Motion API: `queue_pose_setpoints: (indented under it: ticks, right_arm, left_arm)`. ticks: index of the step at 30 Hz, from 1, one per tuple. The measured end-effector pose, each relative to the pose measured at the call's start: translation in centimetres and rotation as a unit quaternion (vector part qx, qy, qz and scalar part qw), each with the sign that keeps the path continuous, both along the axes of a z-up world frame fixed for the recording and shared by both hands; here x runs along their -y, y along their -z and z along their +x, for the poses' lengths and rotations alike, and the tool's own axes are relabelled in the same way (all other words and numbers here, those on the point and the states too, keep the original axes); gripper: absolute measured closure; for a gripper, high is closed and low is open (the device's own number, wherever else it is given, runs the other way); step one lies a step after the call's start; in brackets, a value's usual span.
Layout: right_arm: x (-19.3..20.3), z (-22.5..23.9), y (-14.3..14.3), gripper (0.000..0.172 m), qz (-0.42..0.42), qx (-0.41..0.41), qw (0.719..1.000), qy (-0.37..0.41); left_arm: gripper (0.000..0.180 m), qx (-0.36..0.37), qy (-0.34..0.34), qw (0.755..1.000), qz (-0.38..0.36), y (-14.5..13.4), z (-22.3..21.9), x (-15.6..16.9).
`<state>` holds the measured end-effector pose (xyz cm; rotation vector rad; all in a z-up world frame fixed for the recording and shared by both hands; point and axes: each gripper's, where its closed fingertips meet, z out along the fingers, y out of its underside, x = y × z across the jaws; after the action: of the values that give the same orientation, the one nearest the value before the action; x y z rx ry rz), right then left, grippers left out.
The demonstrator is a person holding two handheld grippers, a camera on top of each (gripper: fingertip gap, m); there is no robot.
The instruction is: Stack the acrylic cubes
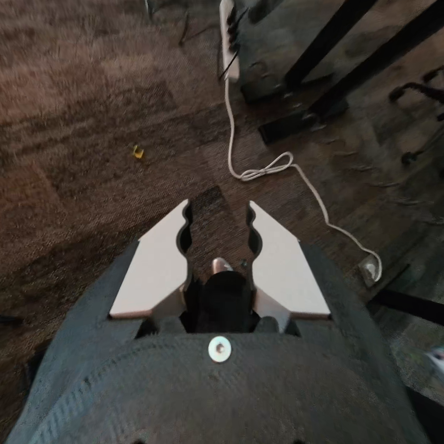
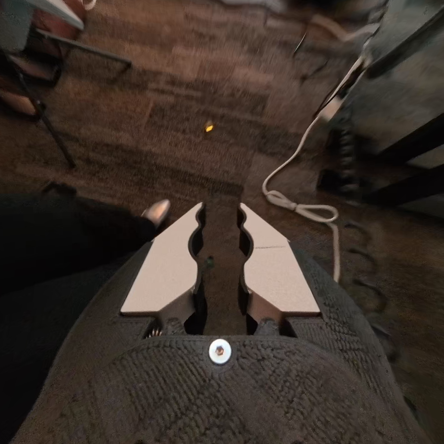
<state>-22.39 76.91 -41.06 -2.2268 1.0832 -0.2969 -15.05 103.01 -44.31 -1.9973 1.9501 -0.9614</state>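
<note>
My left gripper (image 1: 219, 204) gapes bare over brown carpet (image 1: 96, 120); a white cable (image 1: 264, 171) lies near. My right gripper (image 2: 221, 206) stands narrowly parted, bare; a small yellow scrap (image 2: 209, 127) lies well ahead.

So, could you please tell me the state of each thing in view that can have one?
Left tongs: open, empty, above carpet.
Right tongs: open, narrower gap, empty.
Thin white power cable: lying on floor, bundled in the middle.
White power strip: on floor, dark plugs inserted.
</note>
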Motion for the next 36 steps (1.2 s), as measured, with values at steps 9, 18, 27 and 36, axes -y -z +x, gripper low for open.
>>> queue_pose_setpoints:
  ticks: [9,18,27,36]
  right_arm:
    - [-0.7,-6.3,21.5,0.147,-0.02,-0.27,0.957,0.107]
    - [0.2,-14.1,38.5,0.143,-0.036,-0.35,0.899,0.262]
    - [3.6,-13.6,51.1,0.139,-0.061,-0.335,0.851,0.4]
    - [2.8,-11.9,57.5,0.118,-0.06,-0.319,0.835,0.443]
  left_arm:
    - [0.104,-0.157,0.048,0.986,0.035,26.4,9.5,-6.3]
    - [0.112,-0.088,0.123,0.98,0.129,47.2,21.6,-9.4]
    - [0.134,-0.091,0.203,0.959,0.175,57.5,24.5,-10.7]
    - [0.155,-0.054,0.21,0.966,0.138,54.7,22.8,-9.9]
